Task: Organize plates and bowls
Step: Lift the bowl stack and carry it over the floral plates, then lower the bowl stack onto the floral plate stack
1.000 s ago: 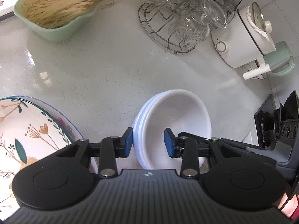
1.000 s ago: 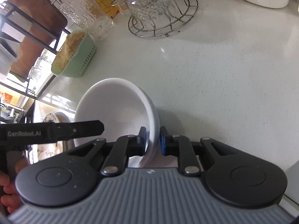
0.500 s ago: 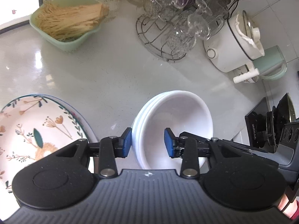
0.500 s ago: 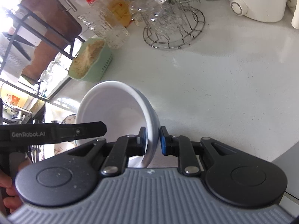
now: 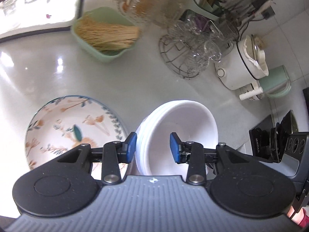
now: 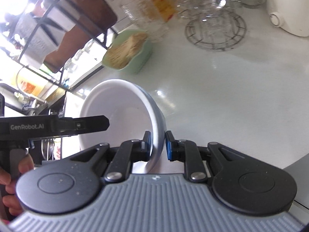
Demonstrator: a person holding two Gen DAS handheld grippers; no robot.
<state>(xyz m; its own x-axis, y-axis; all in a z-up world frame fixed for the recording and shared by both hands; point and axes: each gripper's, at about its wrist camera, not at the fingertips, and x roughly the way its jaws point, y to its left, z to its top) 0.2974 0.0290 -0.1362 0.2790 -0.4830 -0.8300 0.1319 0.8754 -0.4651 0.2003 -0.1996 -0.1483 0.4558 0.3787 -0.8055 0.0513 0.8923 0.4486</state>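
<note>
Both grippers risen, right gripper clamping white bowls' rim, left gripper wide astride.

At lower centre of the frame, the right gripper pinches the rim of stacked white bowls, tilted above the white tabletop; the left gripper enters from the left.
</note>
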